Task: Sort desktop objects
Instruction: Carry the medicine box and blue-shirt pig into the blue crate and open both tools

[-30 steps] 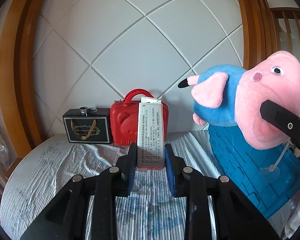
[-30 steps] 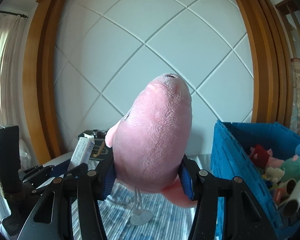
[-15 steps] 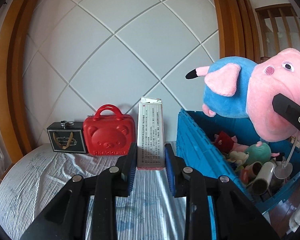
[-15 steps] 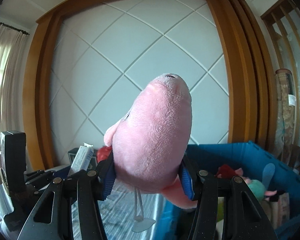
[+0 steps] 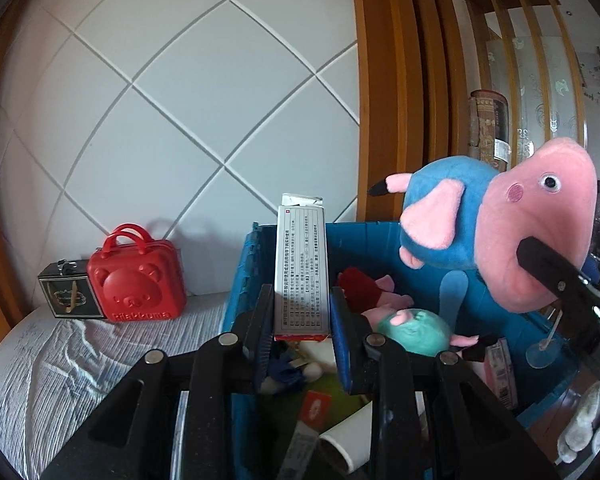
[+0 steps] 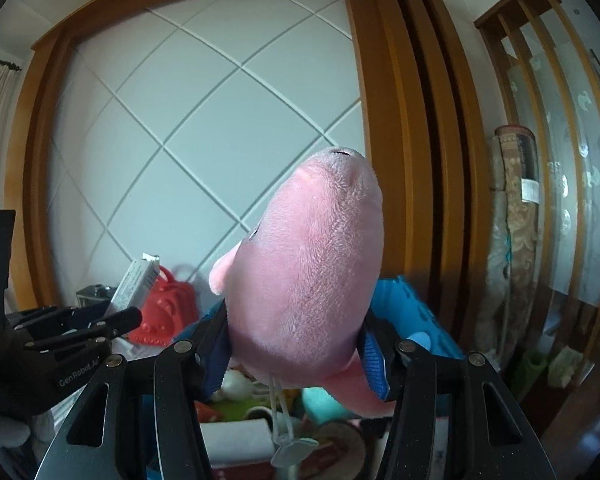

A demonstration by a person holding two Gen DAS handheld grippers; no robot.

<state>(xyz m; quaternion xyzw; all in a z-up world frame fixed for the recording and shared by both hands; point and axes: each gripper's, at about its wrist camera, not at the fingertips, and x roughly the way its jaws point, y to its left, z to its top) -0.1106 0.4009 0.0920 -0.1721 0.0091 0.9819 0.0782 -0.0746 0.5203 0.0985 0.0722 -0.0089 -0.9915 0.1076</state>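
My left gripper (image 5: pixel 301 320) is shut on a tall white printed carton (image 5: pixel 301 270), held upright over the near left corner of the blue crate (image 5: pixel 240 280). My right gripper (image 6: pixel 296 344) is shut on the pink head of a plush pig (image 6: pixel 304 272), whose blue body (image 5: pixel 448 208) hangs above the crate in the left wrist view. A clear suction cup (image 6: pixel 292 450) dangles from the pig. From the right wrist view the carton (image 6: pixel 136 282) and the left gripper (image 6: pixel 100 326) show at the left.
The crate holds several plush toys (image 5: pixel 414 328), a paper cup (image 5: pixel 348 440) and small packets. A red bear case (image 5: pixel 138 280) and a black box (image 5: pixel 66 294) stand against the quilted wall on the striped cloth (image 5: pixel 80 360). Rolled rugs (image 6: pixel 516 216) lean at the right.
Both grippers have swung right with their loads, from above the cloth to above the blue crate. The red case and black box have slid to the left of the view.
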